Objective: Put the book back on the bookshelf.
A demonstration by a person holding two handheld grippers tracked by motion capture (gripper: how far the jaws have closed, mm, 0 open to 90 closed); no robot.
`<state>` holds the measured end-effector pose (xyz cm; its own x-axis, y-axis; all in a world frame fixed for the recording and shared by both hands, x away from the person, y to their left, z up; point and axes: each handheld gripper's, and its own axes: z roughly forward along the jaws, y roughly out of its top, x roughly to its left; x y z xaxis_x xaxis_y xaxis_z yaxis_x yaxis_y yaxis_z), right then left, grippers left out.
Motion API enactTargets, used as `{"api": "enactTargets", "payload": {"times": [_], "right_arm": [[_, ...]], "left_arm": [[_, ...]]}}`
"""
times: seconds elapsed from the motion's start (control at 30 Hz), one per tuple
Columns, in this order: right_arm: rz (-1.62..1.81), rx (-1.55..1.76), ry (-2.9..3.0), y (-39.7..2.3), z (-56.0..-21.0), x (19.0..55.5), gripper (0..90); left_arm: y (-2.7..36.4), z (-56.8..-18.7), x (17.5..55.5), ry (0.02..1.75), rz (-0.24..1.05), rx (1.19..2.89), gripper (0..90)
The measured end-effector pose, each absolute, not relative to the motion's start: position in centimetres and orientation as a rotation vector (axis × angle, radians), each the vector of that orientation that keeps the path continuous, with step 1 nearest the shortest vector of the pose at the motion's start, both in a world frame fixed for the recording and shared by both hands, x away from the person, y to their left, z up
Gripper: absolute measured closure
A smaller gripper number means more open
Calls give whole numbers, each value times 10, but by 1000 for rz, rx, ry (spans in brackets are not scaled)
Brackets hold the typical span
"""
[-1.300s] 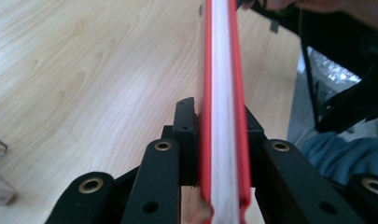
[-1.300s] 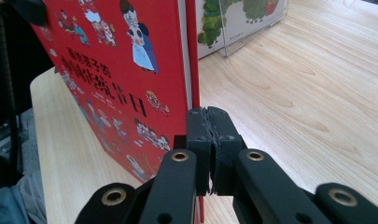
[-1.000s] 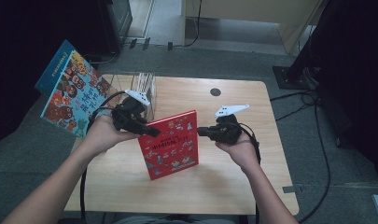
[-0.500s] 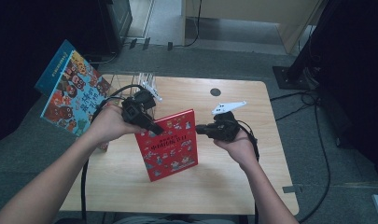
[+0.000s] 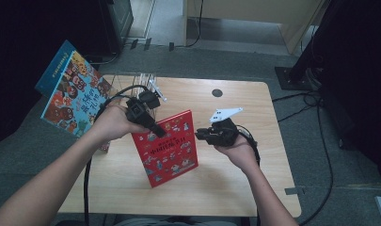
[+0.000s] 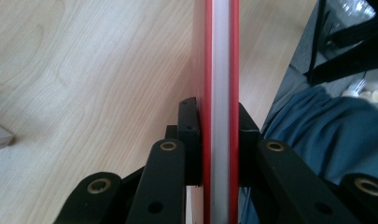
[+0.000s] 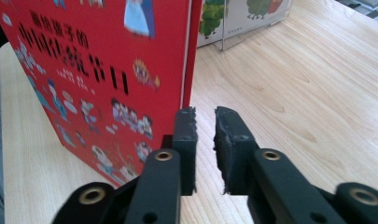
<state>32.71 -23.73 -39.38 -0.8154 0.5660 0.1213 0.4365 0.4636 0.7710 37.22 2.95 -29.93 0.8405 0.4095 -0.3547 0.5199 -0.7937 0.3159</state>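
Table: pale wood, standing on grey floor.
Left gripper: clamping the red book above the table.
Right gripper: jaws just opening, nothing between them, beside the book.

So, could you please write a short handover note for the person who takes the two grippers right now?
Left gripper: shut on the thin red picture book, clamping its edge and holding it upright above the light wooden table.
Right gripper: jaws have just been opening, nothing between them; it sits beside the book's spine, apart from it.
Done: the book is carried by the left gripper alone.
Left: probably placing it in the clear plastic book stand at the table's far left; a blue picture book leans there.
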Motion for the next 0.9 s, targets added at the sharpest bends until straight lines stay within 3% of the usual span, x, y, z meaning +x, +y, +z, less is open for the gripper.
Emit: {"api": "enactTargets", "payload": {"times": [0.1, 0.23, 0.47, 0.9], "right_arm": [[1284, 888, 2551, -239, -401, 325, 738], [1292, 910, 2531, -246, -415, 324, 614], [1276, 926, 2499, -256, -445, 319, 478], [1234, 1011, 2524, -254, -486, 319, 463]], "left_arm": [[34, -295, 374, 711, -364, 2606, 800], [41, -287, 373, 736, -338, 2601, 800], [61, -278, 371, 804, -307, 2560, 799], [103, -276, 366, 951, -292, 2480, 799]]}}
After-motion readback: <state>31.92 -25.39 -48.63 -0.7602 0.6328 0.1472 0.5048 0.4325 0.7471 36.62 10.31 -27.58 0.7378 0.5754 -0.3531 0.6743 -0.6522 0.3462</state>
